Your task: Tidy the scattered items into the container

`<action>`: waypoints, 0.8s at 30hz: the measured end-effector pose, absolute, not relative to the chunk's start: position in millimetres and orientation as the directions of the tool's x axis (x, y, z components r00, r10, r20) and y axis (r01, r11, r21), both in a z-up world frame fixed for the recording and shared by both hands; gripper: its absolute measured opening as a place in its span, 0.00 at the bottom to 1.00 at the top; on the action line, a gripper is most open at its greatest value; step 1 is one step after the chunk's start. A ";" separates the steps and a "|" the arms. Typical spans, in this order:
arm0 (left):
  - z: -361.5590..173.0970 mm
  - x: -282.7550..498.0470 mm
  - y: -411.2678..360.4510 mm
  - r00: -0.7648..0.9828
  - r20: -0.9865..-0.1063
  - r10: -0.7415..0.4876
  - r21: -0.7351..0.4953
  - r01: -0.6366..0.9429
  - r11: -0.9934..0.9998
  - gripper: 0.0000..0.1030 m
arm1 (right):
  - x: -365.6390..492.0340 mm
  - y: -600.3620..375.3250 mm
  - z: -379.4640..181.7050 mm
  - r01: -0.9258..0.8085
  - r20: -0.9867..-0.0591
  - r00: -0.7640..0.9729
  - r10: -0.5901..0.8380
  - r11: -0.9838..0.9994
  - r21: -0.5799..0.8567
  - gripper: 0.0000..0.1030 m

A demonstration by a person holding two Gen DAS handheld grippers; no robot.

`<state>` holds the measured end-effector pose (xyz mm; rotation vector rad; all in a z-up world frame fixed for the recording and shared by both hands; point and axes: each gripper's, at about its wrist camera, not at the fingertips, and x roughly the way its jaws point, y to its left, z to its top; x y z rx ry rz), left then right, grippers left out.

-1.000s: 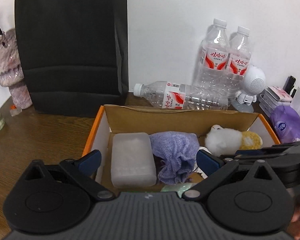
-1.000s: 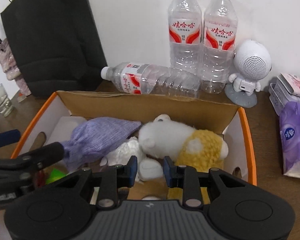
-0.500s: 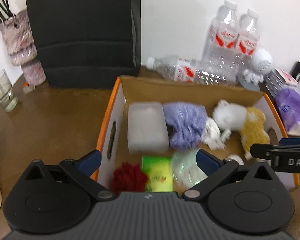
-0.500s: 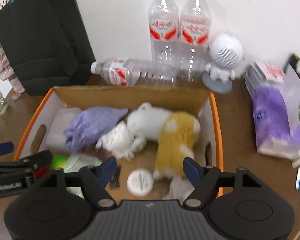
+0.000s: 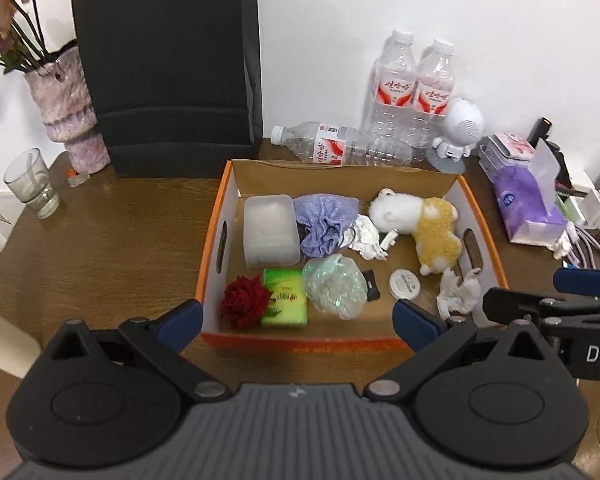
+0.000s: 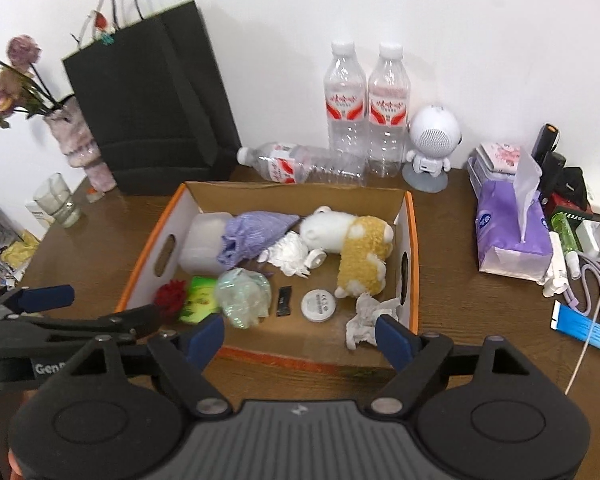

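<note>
Both tongs [image 5: 296,322] [image 6: 300,334] empty above box's [image 5: 300,344] near rim, left spread, right opening, bare table [image 5: 100,248] leftward.

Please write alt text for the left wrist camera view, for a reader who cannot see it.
An orange-edged cardboard box on a wooden table holds a plush toy, purple cloth, plastic case, red rose and other small items. The open, empty left gripper hovers before it; water bottles stand behind.
</note>
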<state>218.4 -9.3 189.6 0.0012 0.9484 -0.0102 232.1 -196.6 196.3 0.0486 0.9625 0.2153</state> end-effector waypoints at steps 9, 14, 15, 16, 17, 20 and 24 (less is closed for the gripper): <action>214.8 149.8 -4.0 0.714 -0.700 -0.001 0.000 0.001 1.000 1.00 | 167.4 -198.9 215.9 -0.201 -0.734 0.631 0.251 0.967 0.159 0.80; 202.8 117.5 -8.0 0.785 -0.620 0.016 0.017 -0.007 1.000 1.00 | 136.2 -203.9 212.5 -0.188 -0.655 0.724 0.217 0.975 0.115 0.81; 199.8 111.1 -8.8 0.799 -0.601 0.020 0.019 -0.011 1.000 1.00 | 131.3 -205.7 210.4 -0.184 -0.645 0.732 0.219 0.975 0.122 0.81; 196.7 104.3 -9.4 0.814 -0.581 0.020 0.016 -0.013 1.000 1.00 | 125.7 -207.6 206.8 -0.183 -0.633 0.740 0.227 0.974 0.135 0.81; 193.3 97.1 -9.8 0.830 -0.558 0.016 0.009 -0.013 1.000 1.00 | 119.9 -209.6 203.7 -0.185 -0.616 0.751 0.238 0.971 0.150 0.81; 181.8 78.9 -13.8 0.868 -0.496 0.000 0.005 0.003 1.000 1.00 | 99.7 -211.6 190.7 -0.193 -0.563 0.790 0.243 0.970 0.148 0.81; 163.2 56.0 -21.9 0.903 -0.429 0.013 0.038 0.003 0.999 1.00 | 75.2 -211.4 169.1 -0.188 -0.513 0.829 0.220 0.975 0.115 0.82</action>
